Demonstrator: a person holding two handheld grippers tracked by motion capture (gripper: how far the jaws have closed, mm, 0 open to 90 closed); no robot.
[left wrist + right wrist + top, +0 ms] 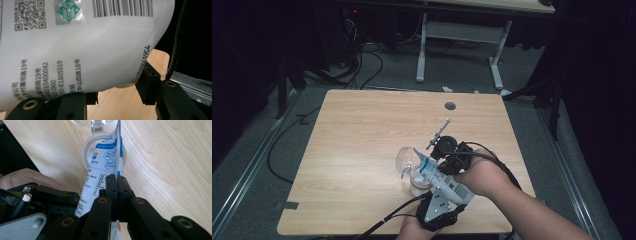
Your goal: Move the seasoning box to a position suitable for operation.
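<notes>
A white pouch [432, 172] with blue print leans over a small round white container [416, 186] whose clear hinged lid [404, 157] stands open. My left gripper [443, 190] is shut on the pouch's bulging lower body [75, 50], with barcode and printed text filling the space between its jaws [116, 90]. Farther up, my right gripper [439, 161] pinches the pouch's thin upper edge [110, 155] between closed fingertips [117, 182]. Under the pouch top sits the container's rim [86, 150].
The wooden table [362, 130] has a cable hole [450, 106] near its far edge. Both grippers work near the front edge, right of centre. Cables trail from them. Behind the table stands another desk [462, 30], with cables on the floor.
</notes>
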